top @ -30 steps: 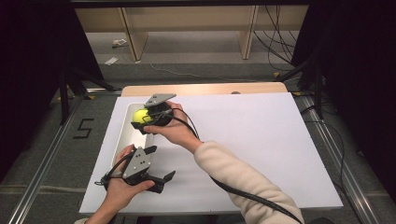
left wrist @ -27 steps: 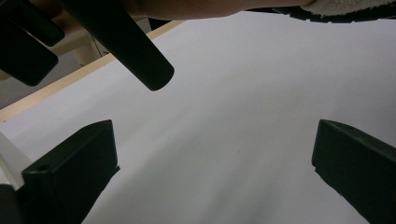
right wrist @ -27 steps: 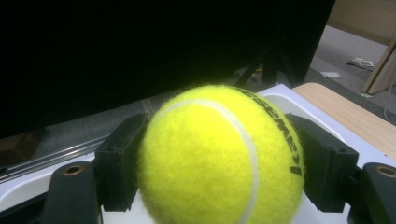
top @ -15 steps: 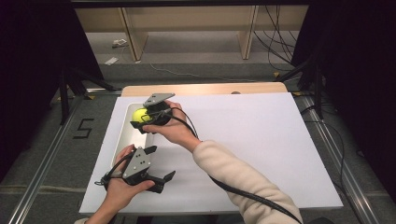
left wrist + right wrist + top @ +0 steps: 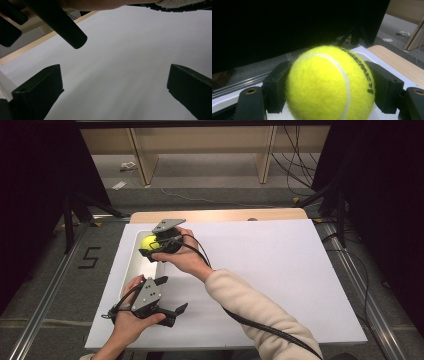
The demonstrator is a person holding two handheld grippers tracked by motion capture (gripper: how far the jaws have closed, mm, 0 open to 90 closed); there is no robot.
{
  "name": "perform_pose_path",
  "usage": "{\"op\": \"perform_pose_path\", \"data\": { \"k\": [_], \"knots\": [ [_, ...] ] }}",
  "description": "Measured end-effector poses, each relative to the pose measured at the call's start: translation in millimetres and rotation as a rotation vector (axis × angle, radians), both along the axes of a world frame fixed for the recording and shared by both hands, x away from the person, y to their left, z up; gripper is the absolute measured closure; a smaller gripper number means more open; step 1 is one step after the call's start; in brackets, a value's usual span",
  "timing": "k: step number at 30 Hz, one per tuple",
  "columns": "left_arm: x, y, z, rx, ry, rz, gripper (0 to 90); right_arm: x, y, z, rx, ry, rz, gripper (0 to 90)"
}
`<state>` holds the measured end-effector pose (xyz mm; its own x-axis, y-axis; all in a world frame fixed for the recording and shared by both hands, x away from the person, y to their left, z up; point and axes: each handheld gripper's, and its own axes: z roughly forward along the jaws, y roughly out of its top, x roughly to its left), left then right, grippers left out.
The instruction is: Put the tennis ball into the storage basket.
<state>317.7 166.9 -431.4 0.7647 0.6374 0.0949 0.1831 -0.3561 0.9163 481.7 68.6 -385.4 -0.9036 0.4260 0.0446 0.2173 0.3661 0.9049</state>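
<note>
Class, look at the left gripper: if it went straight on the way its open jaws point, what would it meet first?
Probably the white sheet on the table: the left gripper points across it at a shallow angle. The other hand's cable crosses above, likely off the line; depth is unclear.

left gripper (image 5: 113, 87) view: its two black jaws rise from the bottom corners, wide apart, nothing between them. below and beyond them lies a plain white sheet (image 5: 125, 62), bare across the gap. a light wooden table edge (image 5: 37, 41) runs diagonally along the sheet's upper left side. a thick black cable (image 5: 60, 22) cuts in from the top left and ends over the sheet. a forearm (image 5: 100, 3) crosses the top edge, with a cream fleece sleeve (image 5: 185, 2) at the top right.
</note>
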Motion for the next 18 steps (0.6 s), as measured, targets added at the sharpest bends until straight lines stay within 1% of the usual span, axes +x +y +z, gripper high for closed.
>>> {"op": "perform_pose_path", "data": {
  "k": [18],
  "knots": [
    [-0.1,0.1,0.2,0.003,0.0,-0.002,0.0,1.6,6.0,-0.4,-0.008,-0.001,0.001,26.6]
  ]
}}
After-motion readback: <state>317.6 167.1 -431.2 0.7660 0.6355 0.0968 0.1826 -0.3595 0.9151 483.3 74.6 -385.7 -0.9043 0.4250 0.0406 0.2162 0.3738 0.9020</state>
